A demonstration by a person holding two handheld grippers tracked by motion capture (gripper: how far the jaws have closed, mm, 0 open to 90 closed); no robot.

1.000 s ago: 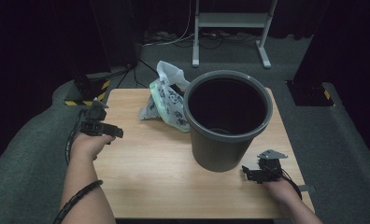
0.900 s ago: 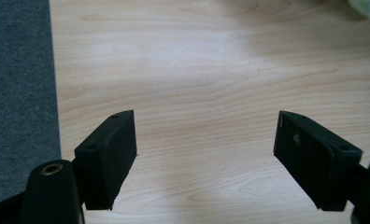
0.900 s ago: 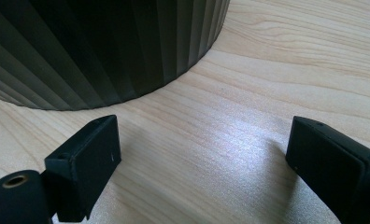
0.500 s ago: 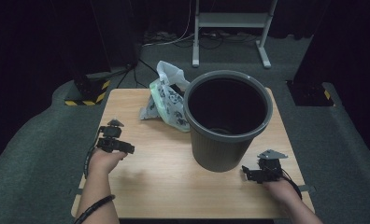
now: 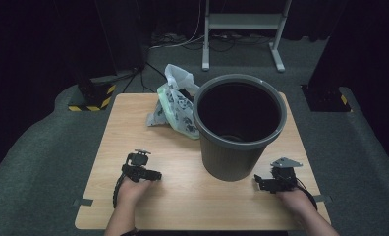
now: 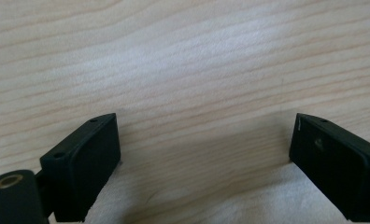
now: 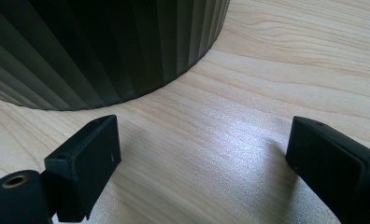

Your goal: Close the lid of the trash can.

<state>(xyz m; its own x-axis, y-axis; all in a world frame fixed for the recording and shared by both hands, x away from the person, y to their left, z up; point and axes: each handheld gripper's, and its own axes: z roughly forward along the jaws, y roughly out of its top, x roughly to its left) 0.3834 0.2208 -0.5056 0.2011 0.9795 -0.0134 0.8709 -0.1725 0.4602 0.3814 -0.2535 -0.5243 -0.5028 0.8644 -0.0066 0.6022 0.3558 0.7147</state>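
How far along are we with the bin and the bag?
Nothing looks done: the bin stands unlined, the bag crumpled behind it. In hand: nothing; the left gripper, jaws just opened wider, and the right gripper sit open over bare table. Left, probably: grab the bag, line the bin.

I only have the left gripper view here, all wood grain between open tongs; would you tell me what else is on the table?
Observer: A grey bin stands right of centre, open and upright.
Operator: Thank you. Anything beside it?
Observer: A crumpled plastic bag lies against the bin's far left side.
Operator: And where is the right tongs?
Observer: The right tongs sits low by the bin's near right base, open, nothing between the jaws.
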